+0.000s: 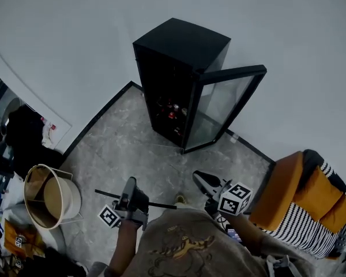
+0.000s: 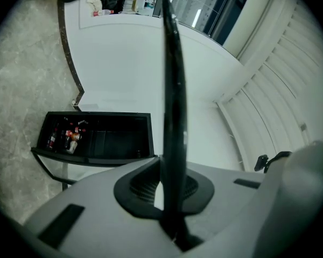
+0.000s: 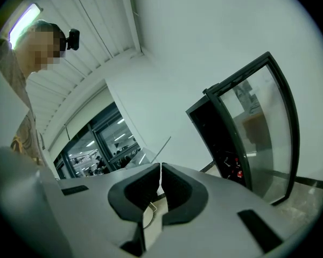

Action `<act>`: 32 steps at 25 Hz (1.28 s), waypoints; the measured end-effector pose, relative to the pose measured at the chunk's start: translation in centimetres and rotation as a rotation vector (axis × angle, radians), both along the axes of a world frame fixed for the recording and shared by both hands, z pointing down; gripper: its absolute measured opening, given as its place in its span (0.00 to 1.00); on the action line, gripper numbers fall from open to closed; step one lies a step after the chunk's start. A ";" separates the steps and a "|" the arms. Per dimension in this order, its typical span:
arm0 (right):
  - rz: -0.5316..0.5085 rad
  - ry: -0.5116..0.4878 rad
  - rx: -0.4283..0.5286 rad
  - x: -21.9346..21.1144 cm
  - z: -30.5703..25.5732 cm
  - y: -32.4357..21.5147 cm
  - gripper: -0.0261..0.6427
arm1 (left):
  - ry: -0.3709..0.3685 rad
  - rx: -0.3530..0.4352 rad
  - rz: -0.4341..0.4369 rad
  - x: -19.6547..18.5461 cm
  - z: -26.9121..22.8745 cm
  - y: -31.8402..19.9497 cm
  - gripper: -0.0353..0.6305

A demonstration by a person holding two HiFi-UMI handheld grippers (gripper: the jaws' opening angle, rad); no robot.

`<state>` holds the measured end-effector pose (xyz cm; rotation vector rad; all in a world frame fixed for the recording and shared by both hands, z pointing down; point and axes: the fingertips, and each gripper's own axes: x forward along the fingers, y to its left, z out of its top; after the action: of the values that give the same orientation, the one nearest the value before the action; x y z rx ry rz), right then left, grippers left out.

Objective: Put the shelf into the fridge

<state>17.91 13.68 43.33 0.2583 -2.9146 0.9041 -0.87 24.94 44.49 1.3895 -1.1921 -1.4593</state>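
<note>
A black mini fridge [image 1: 179, 56] stands against the white wall with its glass door [image 1: 225, 105] swung open to the right. My left gripper [image 1: 130, 186] is shut on the shelf [image 1: 158, 204], a thin dark panel seen edge-on low in the head view, well short of the fridge. In the left gripper view the shelf's edge [image 2: 172, 90] runs upward from the closed jaws [image 2: 169, 190], with the fridge [image 2: 97, 136] beyond. My right gripper [image 1: 203, 180] is beside it, pads together and empty [image 3: 160, 190], facing the fridge [image 3: 215, 138] and door [image 3: 258, 128].
Bottles and cans [image 1: 170, 111] sit low inside the fridge. A cream round bin [image 1: 49, 198] stands at the left. An orange armchair [image 1: 282, 195] with a striped cushion is at the right. Grey marble floor [image 1: 138, 149] lies between me and the fridge.
</note>
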 end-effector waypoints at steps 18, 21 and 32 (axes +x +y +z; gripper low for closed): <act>-0.030 -0.008 0.019 -2.1 -0.8 -4.7 0.07 | 0.012 0.002 -0.028 -1.4 0.8 -4.2 0.07; -0.018 -0.005 0.026 -2.5 -0.9 -5.4 0.07 | 0.018 0.009 0.000 -1.8 0.6 -5.6 0.07; 0.098 0.010 0.039 -5.0 -0.9 -8.9 0.08 | 0.004 0.007 0.119 -5.9 0.8 -11.9 0.07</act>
<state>12.91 4.78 42.39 0.4109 -2.9351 0.8560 -6.80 13.08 45.31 1.4367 -1.0836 -1.3834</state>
